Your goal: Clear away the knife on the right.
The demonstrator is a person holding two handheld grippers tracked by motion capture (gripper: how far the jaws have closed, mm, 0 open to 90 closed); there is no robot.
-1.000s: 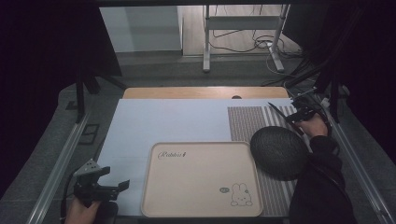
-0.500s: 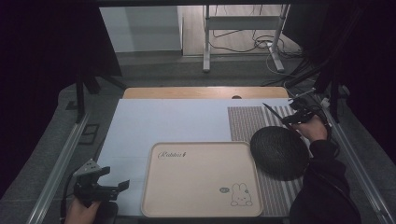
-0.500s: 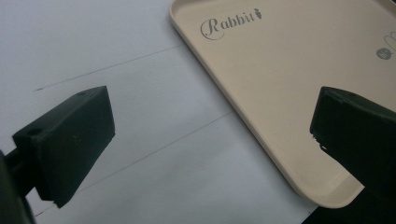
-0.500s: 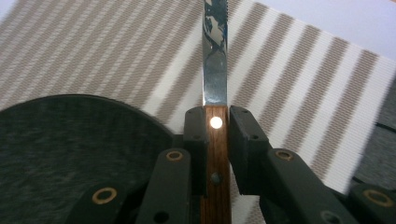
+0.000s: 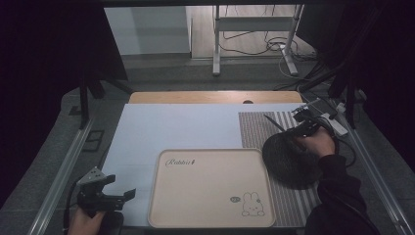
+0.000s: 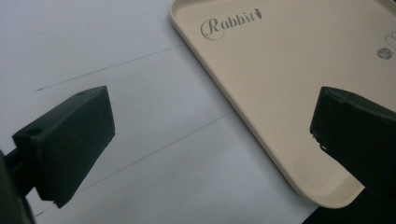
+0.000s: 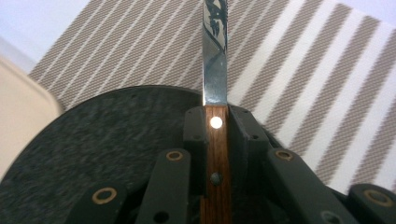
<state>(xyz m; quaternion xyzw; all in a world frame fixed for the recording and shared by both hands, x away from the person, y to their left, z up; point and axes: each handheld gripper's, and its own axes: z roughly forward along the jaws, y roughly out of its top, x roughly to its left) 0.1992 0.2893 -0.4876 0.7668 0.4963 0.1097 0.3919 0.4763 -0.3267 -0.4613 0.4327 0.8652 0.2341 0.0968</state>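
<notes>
Right gripper clamping the wood-handled, steel-bladed knife by its riveted handle, jaws pressed against both sides of the wood; blade projecting forward past the far rim of the round black speckled plate and out over the brown-and-white striped woven placemat. In the high view, same right gripper hovering at the far right edge of the plate, knife angling toward the far left above the placemat.

Left gripper resting at the near left corner of the pale blue table cover, jaws standing wide apart and grasping nothing; in the left gripper view, the two jaws framing bare cover and the near corner of the cream rectangular tray printed with "Rabbit" and a bunny. Tray lying empty between the two hands.

Judged risks:
- Knife pivoting in a narrow grip on smooth wood, blade tip dipping and snagging the placemat weave or striking the plate rim.
- Handle slipping on release, knife dropping onto the plate with a clatter, or skidding off the mat.
- Blade sweeping toward the tray edge, scratching it, if carried low across the plate.
</notes>
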